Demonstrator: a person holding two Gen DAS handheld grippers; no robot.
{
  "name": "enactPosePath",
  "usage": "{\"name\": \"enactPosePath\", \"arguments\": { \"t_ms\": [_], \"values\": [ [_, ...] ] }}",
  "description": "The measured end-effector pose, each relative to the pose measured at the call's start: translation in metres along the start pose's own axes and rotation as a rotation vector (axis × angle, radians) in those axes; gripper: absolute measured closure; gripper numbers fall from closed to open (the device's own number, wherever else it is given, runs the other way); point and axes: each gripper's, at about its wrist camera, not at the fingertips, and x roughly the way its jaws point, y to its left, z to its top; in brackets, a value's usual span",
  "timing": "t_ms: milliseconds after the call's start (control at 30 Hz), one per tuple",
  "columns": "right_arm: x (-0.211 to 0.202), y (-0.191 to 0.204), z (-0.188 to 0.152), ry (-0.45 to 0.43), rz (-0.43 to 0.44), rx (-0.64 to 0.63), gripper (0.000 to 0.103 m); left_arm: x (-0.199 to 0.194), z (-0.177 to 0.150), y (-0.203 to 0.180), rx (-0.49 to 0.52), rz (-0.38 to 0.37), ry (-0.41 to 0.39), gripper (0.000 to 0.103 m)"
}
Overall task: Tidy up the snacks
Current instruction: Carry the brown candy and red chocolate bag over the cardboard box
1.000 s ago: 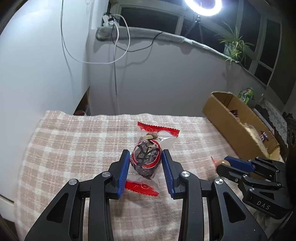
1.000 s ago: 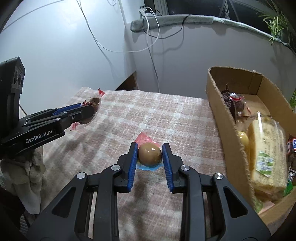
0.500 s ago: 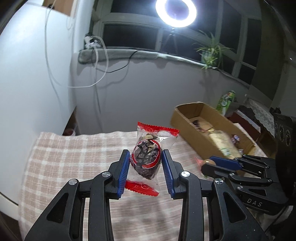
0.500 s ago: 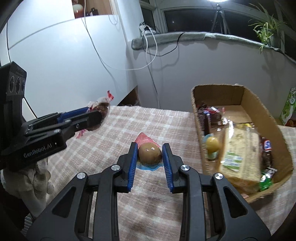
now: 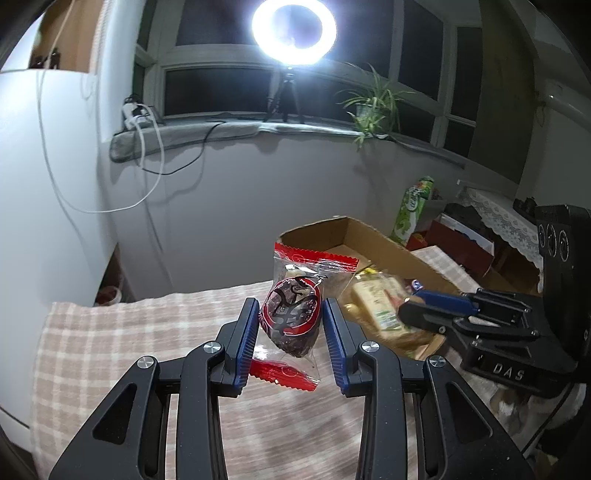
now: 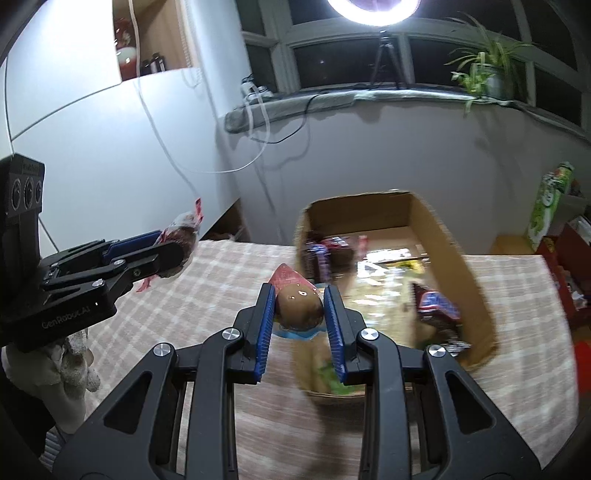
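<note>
My left gripper (image 5: 290, 317) is shut on a clear snack packet with red ends and a dark round snack inside (image 5: 291, 314), held in the air over the checked cloth. My right gripper (image 6: 299, 314) is shut on a brown egg-shaped snack in a red and blue wrapper (image 6: 300, 309), hanging above the near-left edge of the open cardboard box (image 6: 476, 288). The box (image 5: 391, 251) holds several wrapped snacks, blurred by motion. In the right wrist view the left gripper (image 6: 173, 247) with its packet (image 6: 184, 230) is at the left. In the left wrist view the right gripper (image 5: 413, 306) is over the box.
A pink checked cloth (image 6: 184, 314) covers the table. A green carton (image 6: 546, 199) and red boxes stand right of the table. A windowsill with cables, a plant (image 5: 373, 107) and a ring light (image 5: 293, 31) runs along the back wall.
Both grippers have risen and swung toward the cardboard box, each still gripping its snack. The box now lies right under the right gripper.
</note>
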Motion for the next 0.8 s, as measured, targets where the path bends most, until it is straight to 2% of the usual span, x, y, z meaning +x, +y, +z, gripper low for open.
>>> {"name": "enactPosePath", "arguments": {
  "t_ms": [367,800],
  "values": [
    [-0.010,-0.060,0.005,-0.004,-0.074,0.037,0.075,0.035,0.011,-0.036,0.018,-0.048,0.026,0.069],
    [0.018,-0.085,0.003,0.033,-0.072,0.047,0.075,0.087,0.028,-0.060,0.023,-0.072,0.063,0.069]
  ]
}}
